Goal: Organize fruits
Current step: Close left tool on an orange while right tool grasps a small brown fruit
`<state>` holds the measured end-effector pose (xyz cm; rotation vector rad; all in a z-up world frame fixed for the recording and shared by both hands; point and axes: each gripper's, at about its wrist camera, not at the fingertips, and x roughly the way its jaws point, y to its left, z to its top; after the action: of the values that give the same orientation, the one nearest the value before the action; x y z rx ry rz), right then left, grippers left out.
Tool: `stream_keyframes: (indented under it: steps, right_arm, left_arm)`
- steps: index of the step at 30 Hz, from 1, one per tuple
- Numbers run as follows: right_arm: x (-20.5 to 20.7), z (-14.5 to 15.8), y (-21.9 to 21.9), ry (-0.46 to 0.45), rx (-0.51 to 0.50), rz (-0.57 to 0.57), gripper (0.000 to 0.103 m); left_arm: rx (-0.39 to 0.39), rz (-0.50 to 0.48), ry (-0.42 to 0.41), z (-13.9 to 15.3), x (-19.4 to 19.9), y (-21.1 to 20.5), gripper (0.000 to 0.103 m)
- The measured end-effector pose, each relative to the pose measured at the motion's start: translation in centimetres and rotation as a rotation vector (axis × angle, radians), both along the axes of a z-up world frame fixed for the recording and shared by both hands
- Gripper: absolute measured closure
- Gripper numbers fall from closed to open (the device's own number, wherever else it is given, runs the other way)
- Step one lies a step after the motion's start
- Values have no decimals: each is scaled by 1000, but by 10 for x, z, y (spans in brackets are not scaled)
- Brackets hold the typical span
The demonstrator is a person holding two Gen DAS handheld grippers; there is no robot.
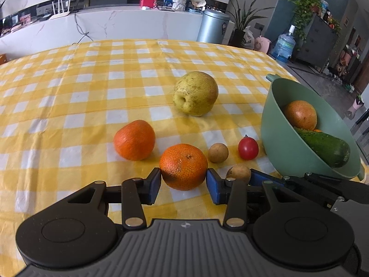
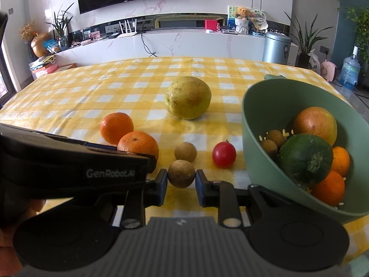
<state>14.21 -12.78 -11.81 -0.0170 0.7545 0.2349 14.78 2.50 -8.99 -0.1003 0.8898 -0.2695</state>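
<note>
Both grippers at near edge of worktop (image 2: 69, 97), side by side. Left gripper (image 1: 183, 180): pads touching both flanks of front tangerine (image 1: 183, 166), pinching it, fruit resting on cloth. Right gripper (image 2: 181, 181): pinching near longan (image 2: 181, 173) between pads, also on cloth.

Loose items grouped centre, w/in reach: 2nd tangerine (image 1: 134, 139), far longan (image 2: 185, 151), cherry tomato (image 2: 224, 155), pear (image 2: 188, 97) further back.

Green bowl (image 2: 258, 124) right of both grippers, near; already holds fruit + cucumber (image 2: 305, 158). Judged: twin pick-up for transfer to bowl.
</note>
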Motion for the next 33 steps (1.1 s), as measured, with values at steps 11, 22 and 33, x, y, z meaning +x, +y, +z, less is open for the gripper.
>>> stream_keyframes:
  steps: [11, 22, 33]
  right_arm:
    - [-18, 5, -2, 3, -9, 37, 81]
    - [-15, 2, -4, 17, -6, 28, 81]
    - [-25, 8, -5, -13, 4, 57, 81]
  left_arm:
    - [13, 17, 51, 2, -11, 4, 55]
    - [36, 10, -11, -5, -10, -3, 51]
    - [63, 17, -46, 2, -17, -6, 53]
